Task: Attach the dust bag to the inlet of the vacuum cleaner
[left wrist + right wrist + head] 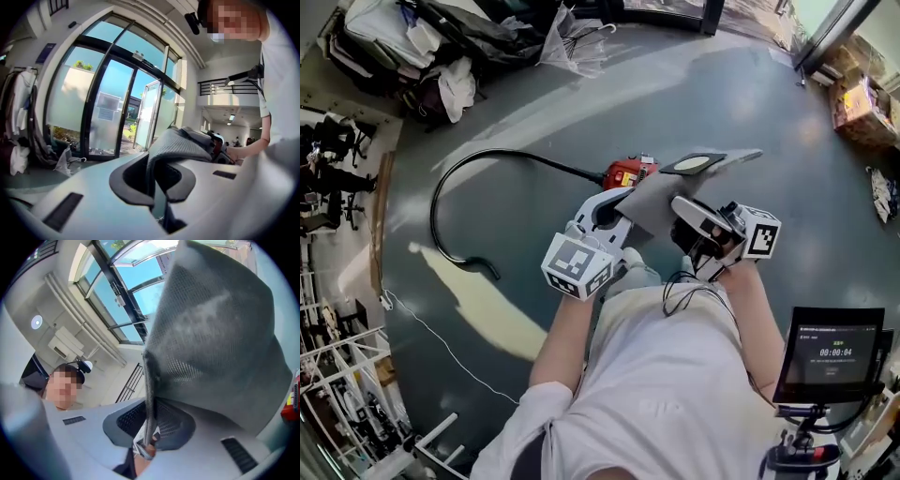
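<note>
The person's white shirt [666, 375] is closest, right under the camera. In front is a big grey floor [722, 84] with lots of room. A pile of clothes [431, 56] sits far off at the top left, boxes [862, 108] lie at the right edge, and a screen [832, 352] stands beside the right arm.

The grey dust bag [661, 197] is held up between both grippers. The red vacuum cleaner [628, 172] peeks out just past it, and its black hose [450, 187] curls left.

The left gripper [609, 211] is pinched tight on the bag's cloth. The right gripper [689, 208] is pinched tight on the bag's edge.
</note>
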`<state>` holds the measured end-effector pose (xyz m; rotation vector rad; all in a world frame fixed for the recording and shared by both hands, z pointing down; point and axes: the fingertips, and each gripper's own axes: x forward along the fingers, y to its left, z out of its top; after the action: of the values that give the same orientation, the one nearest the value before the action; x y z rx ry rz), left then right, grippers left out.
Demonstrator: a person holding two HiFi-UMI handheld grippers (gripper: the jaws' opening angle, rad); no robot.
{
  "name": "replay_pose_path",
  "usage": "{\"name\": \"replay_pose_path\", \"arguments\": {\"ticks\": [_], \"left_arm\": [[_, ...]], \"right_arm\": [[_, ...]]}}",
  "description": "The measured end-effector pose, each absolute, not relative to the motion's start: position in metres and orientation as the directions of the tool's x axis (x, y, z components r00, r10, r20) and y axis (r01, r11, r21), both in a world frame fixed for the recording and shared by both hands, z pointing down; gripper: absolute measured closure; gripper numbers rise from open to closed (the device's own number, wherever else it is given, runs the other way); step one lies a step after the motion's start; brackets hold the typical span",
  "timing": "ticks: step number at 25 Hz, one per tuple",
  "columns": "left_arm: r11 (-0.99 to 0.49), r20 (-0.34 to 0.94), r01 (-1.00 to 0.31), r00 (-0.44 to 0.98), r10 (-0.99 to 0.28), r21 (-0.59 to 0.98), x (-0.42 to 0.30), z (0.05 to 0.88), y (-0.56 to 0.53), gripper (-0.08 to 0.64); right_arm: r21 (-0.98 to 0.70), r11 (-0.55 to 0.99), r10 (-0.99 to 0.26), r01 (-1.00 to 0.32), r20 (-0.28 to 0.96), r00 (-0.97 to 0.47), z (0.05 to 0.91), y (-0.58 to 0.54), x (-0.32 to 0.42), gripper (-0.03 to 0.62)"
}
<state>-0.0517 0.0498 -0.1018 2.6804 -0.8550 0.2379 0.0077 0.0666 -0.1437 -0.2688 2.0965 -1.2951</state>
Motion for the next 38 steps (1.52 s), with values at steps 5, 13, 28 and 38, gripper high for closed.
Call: {"name": "replay_pose_path", "arguments": {"ticks": [5,13,28,38], "left_arm": [[-0.64,0.278,-0.733,0.68,-0.678,0.231,-0.092,-0.107,0.021,0.545],[-0.566,0.376,-0.821,0.549,-0.746,0.076,-0.105,-0.1,-0.008,0.545],[-0.629,0.456,-0.777,0.552,-0.698,-0.023,-0.116,-0.1,0.018,0.545],[-0.692,0.522,-0.719,0.568,-0.636,-0.062,-0.118,-0.081,0.028,0.543]], "right_arm": [[-0.855,0.5,-0.432,0.136,-0.383,-0.817,-0.128,0.042,0.046,0.528],[-0.419,0.793,-0.505,-0.443,-0.044,-0.862,-0.105,-0.063,0.116,0.388],[0.44,0.769,-0.01,0.465,0.734,-0.679,-0.089,-0.059,-0.002,0.387],[0.374,0.785,-0.019,0.494,0.812,-0.583,-0.057,-0.047,-0.02,0.56]]}}
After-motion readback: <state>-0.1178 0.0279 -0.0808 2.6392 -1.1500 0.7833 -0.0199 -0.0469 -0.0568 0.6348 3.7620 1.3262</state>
